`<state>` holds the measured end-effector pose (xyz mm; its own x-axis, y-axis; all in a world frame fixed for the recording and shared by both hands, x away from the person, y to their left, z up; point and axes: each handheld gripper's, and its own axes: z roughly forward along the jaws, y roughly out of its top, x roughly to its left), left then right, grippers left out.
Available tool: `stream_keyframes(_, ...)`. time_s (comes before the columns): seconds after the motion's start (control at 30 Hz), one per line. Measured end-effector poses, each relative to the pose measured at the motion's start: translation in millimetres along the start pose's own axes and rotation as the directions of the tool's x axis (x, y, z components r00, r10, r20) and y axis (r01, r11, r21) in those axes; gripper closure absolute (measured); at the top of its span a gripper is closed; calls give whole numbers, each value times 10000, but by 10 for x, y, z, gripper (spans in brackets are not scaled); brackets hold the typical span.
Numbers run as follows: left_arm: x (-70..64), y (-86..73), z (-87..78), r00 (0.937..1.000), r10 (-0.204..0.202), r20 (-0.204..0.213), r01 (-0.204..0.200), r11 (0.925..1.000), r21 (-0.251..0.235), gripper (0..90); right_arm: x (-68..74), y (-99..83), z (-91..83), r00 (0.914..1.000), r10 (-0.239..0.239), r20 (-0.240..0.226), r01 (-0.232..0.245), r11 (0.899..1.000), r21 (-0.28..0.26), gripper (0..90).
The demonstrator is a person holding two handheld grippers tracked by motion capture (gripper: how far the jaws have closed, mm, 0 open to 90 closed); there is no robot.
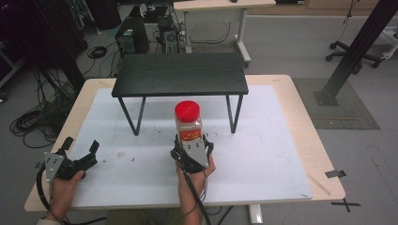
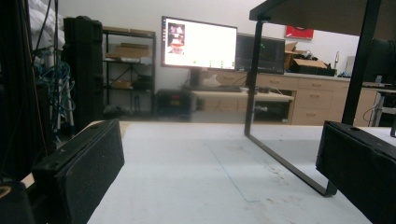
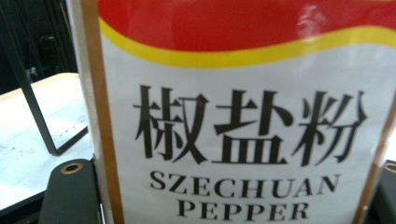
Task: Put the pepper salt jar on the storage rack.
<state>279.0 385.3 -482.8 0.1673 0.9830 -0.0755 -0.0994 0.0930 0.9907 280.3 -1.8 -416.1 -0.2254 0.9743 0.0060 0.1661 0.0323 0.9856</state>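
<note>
A spice jar [image 1: 188,123] with a red lid and a "Szechuan Pepper" label [image 3: 243,116] stands upright at the middle of the table, just in front of the small black table [image 1: 180,74]. My right gripper [image 1: 192,143] is shut on its lower body, with a black finger [image 3: 70,196] against the jar's left side. The gripper hides the jar's base, so I cannot tell whether it rests on the mat. My left gripper [image 1: 82,144] sits low at the table's front left. It is open, its jaws [image 2: 219,182] wide apart with nothing between them.
A white mat [image 1: 263,154] covers most of the wooden tabletop. The small black table's thin metal legs [image 2: 280,158] stand on the mat's far half. Beyond the table are desks, monitors, cables and a chair base.
</note>
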Motion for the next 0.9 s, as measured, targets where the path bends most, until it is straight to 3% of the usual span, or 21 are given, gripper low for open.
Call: stream_keyframes(0.9,-1,0,1,10000,-12,-51,12,10000,7,12,-159,456,-122,9969,142,-773,-154,9998,-139,247)
